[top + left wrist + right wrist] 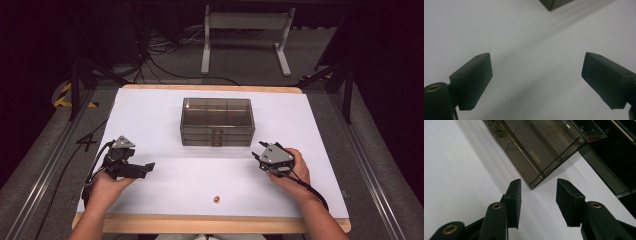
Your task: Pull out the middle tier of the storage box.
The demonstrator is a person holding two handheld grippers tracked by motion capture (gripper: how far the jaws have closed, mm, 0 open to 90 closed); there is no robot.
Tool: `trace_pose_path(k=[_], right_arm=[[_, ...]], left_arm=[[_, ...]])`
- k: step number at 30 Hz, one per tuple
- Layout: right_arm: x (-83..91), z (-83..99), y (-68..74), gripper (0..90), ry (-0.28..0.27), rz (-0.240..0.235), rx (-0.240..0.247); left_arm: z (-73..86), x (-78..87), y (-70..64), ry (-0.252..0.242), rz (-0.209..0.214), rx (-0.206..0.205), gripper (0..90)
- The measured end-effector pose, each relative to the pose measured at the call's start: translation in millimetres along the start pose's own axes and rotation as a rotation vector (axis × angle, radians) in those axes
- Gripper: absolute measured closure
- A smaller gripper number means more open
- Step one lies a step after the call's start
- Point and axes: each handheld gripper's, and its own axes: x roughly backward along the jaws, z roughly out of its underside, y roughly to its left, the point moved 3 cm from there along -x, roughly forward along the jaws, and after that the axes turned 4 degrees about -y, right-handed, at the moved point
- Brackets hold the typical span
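A smoke-tinted drawer box (217, 121) was set on the white desk (150, 115), toward its far side. The left tongs (147, 168) were held near and well to the left of the box, the right tongs (257, 152) just off its near right corner – both released, jaws spread, nothing held or touched. The left jaws were parted wider. A small brown object (216, 199) was seen nearer the person than the box – well apart from both tongs.
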Motion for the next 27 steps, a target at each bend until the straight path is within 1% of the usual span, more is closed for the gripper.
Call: trace_pose_path(k=[1, 2, 5, 8, 9, 11, 12, 14, 20, 21, 22, 23, 25, 26, 27], right_arm=[[0.0, 0.0, 0.0, 56.7, 0.000, 0.000, 0.000], [-0.5, -0.4, 0.8, 56.5, 0.000, 0.014, 0.018], [-1.2, -0.9, 3.6, 56.1, 0.006, 0.043, 0.041], [-2.4, -1.1, 6.0, 56.0, 0.013, 0.057, 0.065], [-3.0, -1.1, 6.8, 55.9, 0.020, 0.069, 0.080], [-5.0, -0.7, 8.8, 56.0, 0.050, 0.095, 0.122], [-5.8, -0.6, 10.0, 56.2, 0.055, 0.096, 0.129], [-6.7, -0.7, 12.3, 56.4, 0.071, 0.115, 0.154], [-8.5, -1.0, 15.7, 56.5, 0.083, 0.131, 0.195], [-8.8, -0.8, 16.5, 56.6, 0.090, 0.141, 0.206], [-8.8, -0.8, 16.5, 56.6, 0.090, 0.141, 0.206], [-8.8, -0.8, 16.6, 56.6, 0.093, 0.142, 0.215], [-9.9, -1.4, 19.0, 56.6, 0.120, 0.164, 0.244], [-9.9, -1.4, 19.0, 56.6, 0.120, 0.164, 0.244], [-10.3, -2.3, 20.1, 56.6, 0.123, 0.167, 0.260]], left_arm=[[0.0, 0.0, -0.1, 0.000, 0.003, 0.001, 10.5], [0.0, 0.1, 0.0, -0.001, 0.002, 0.000, 10.5], [0.0, -0.1, -0.2, 0.000, 0.001, 0.000, 10.4], [0.0, -0.2, -0.3, 0.002, 0.002, -0.002, 10.5], [-0.1, -0.3, -0.3, 0.002, 0.001, -0.003, 10.4], [-0.1, -0.4, -0.3, 0.000, 0.002, -0.002, 10.4], [-0.1, -0.3, -0.3, 0.000, 0.004, 0.000, 10.4], [-0.1, -0.2, -0.3, -0.001, 0.002, -0.001, 10.4], [0.0, -0.4, -0.3, 0.001, 0.003, -0.002, 10.4], [0.0, -0.4, -0.3, 0.001, 0.003, -0.001, 10.4], [0.0, -0.4, -0.3, 0.001, 0.003, -0.001, 10.4], [0.0, -0.5, -0.1, 0.001, 0.003, -0.002, 10.4], [0.1, -1.0, 0.0, 0.004, 0.005, -0.006, 10.4], [0.1, -1.0, 0.0, 0.004, 0.005, -0.006, 10.4], [0.3, -1.4, -0.4, 0.005, 0.005, -0.002, 10.4]])
